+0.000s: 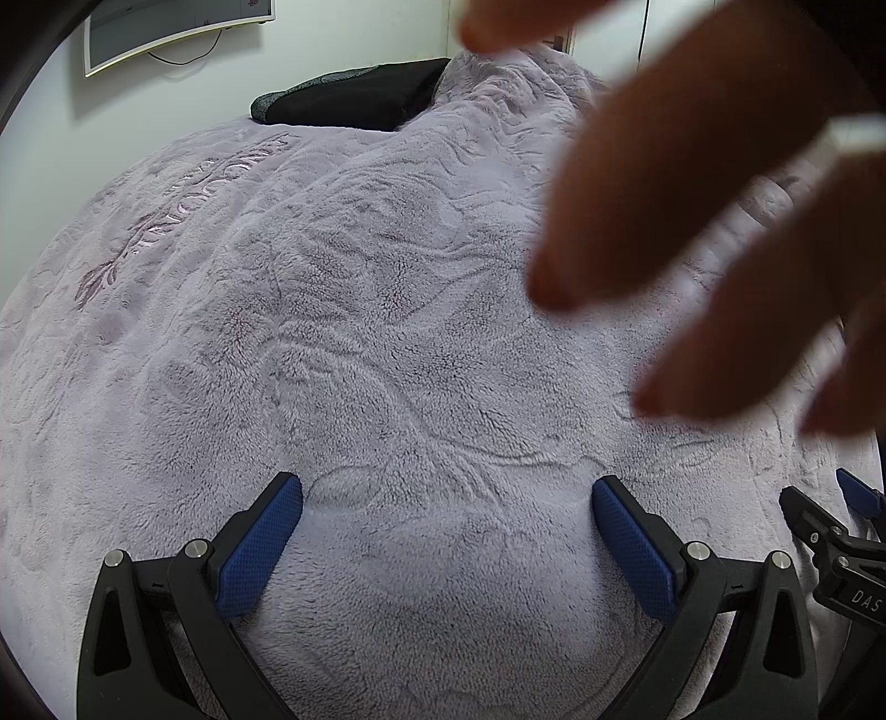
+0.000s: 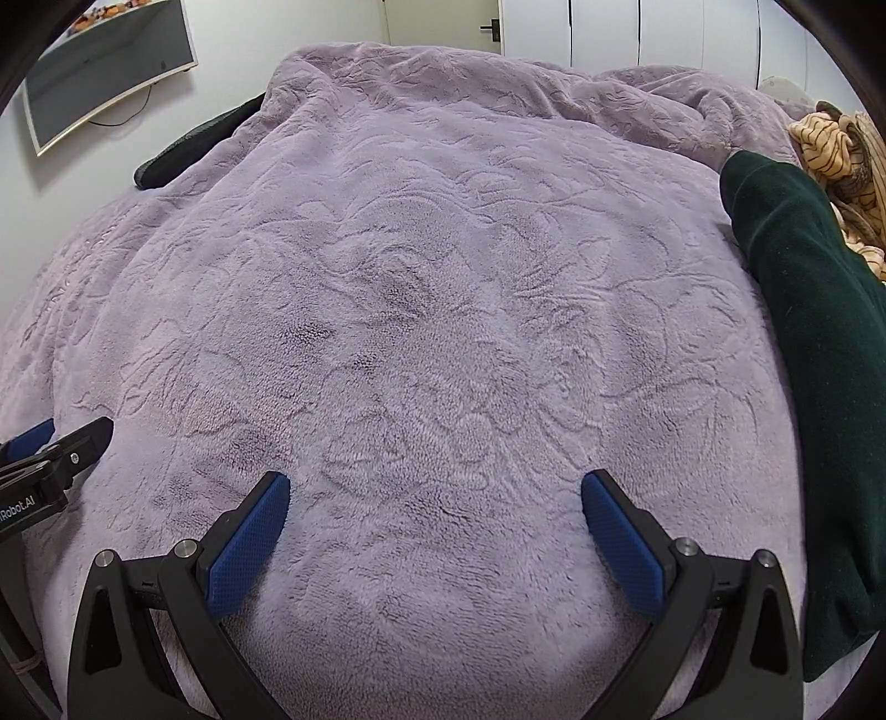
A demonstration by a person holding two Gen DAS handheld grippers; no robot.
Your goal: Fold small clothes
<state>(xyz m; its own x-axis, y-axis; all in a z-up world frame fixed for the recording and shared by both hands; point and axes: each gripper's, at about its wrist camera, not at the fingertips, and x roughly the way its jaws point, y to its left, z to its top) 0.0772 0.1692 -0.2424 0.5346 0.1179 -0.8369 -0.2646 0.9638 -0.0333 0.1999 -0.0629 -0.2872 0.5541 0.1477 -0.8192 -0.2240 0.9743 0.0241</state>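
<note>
From the left wrist camera, the left gripper (image 1: pixel 447 490) sits low over a lilac plush blanket (image 1: pixel 343 343), its blue-padded fingers (image 1: pixel 260 548) spread wide with nothing between them — released. A blurred hand (image 1: pixel 714 232) reaches in from the upper right, close to the lens, fingers pointing down and to the left; a pale band shows on one finger. At the far right edge part of the right gripper (image 1: pixel 841 548) lies on the blanket just beside the left one. Further back a dark pillow (image 1: pixel 354 94) rests against the wall, under a wall-mounted screen (image 1: pixel 171 27). No garment to be folded shows in this view.

From the right wrist camera, the right gripper (image 2: pixel 436 487) also rests low over the blanket (image 2: pixel 421 310), its fingers (image 2: pixel 246 545) apart and gripping nothing. The clothes appear only here: at the far right edge of the bed a crumpled tan striped garment (image 2: pixel 841 155) lies in a heap, too bunched to give a long axis or a direction. Just in front of it a dark green sleeve (image 2: pixel 814 354) runs along the right edge, its long axis from the lower right corner up and away toward the heap, cuff end furthest from the camera. At the left edge the tip of the left gripper (image 2: pixel 66 448) lies on the blanket. A white door (image 2: pixel 443 25) stands behind the bed.
</note>
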